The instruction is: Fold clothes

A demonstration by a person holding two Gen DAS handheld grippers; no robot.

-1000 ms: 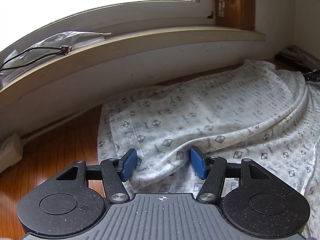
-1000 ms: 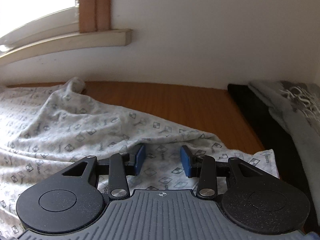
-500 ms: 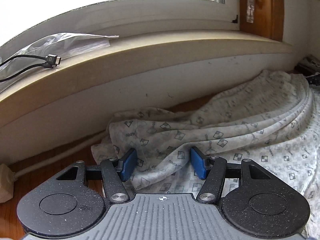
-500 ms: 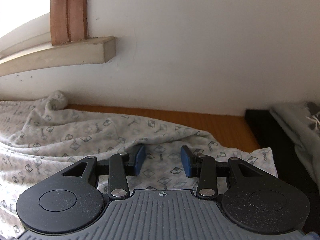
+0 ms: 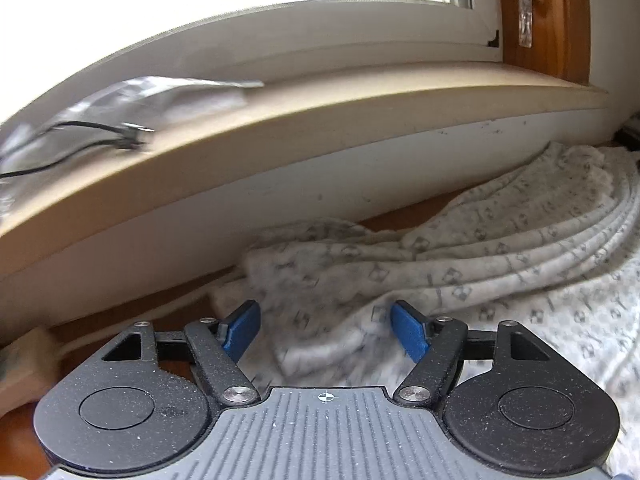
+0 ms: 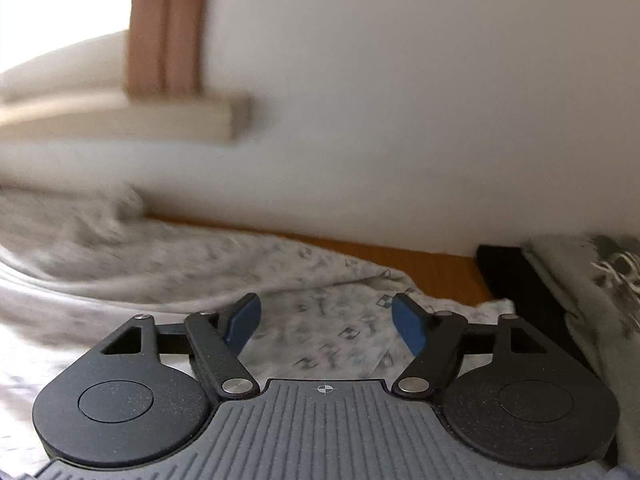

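Observation:
A white garment with a small grey check print (image 5: 460, 272) lies bunched in long folds on the wooden table, close under the window wall. My left gripper (image 5: 325, 330) is open, its blue pads on either side of a fabric edge without pinching it. In the right wrist view the same garment (image 6: 224, 264) spreads to the left, blurred. My right gripper (image 6: 325, 322) is open above the garment's right corner, with cloth lying between the jaws.
A windowsill (image 5: 320, 120) juts out above the table, with a plastic bag (image 5: 152, 96) and a black cable (image 5: 100, 140) on it. A beige power strip (image 5: 24, 364) lies at the left. A dark surface with a grey garment (image 6: 592, 280) lies at the right.
Both grippers have moved forward toward the wall, pushing the garment's near edge over so it bunches up. Both jaws have opened wider. Both views are now blurred by motion.

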